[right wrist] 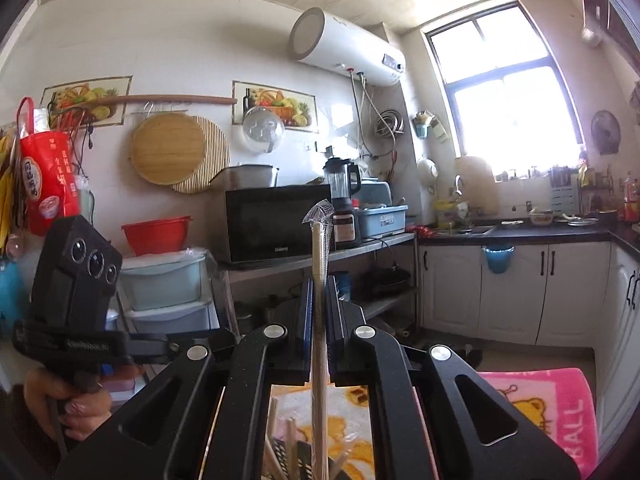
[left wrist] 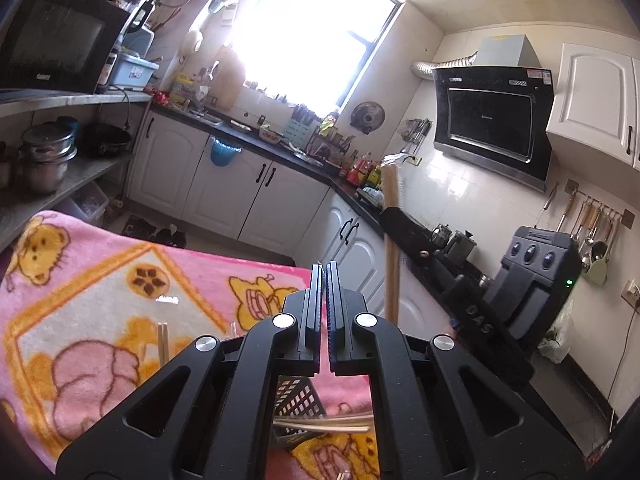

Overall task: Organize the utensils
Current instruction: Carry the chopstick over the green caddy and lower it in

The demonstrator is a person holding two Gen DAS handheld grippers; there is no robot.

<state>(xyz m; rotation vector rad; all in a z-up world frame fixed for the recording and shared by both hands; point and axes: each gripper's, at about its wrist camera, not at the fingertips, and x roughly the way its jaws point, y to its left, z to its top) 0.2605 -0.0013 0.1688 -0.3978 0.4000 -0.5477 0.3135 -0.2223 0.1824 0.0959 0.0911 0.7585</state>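
My right gripper point(right wrist: 319, 280) is shut on a pair of wooden chopsticks point(right wrist: 320, 248) in a clear plastic wrapper. It holds them upright above a black mesh utensil holder point(right wrist: 305, 456), where several chopsticks point(right wrist: 275, 420) stand. From the left wrist view the same wrapped chopsticks point(left wrist: 391, 216) rise through the right gripper's fingers point(left wrist: 408, 232). My left gripper point(left wrist: 324, 270) is shut with nothing between its pads, over the mesh holder point(left wrist: 298, 400), and loose chopsticks point(left wrist: 332, 426) lie across the holder's top.
A pink cartoon blanket point(left wrist: 80, 304) covers the table. Two chopstick ends point(left wrist: 162, 340) stick up at its left. A hand point(right wrist: 68, 404) holds the left gripper's handle below its camera housing point(right wrist: 76, 272). Counters, a microwave point(right wrist: 276, 224) and shelves ring the room.
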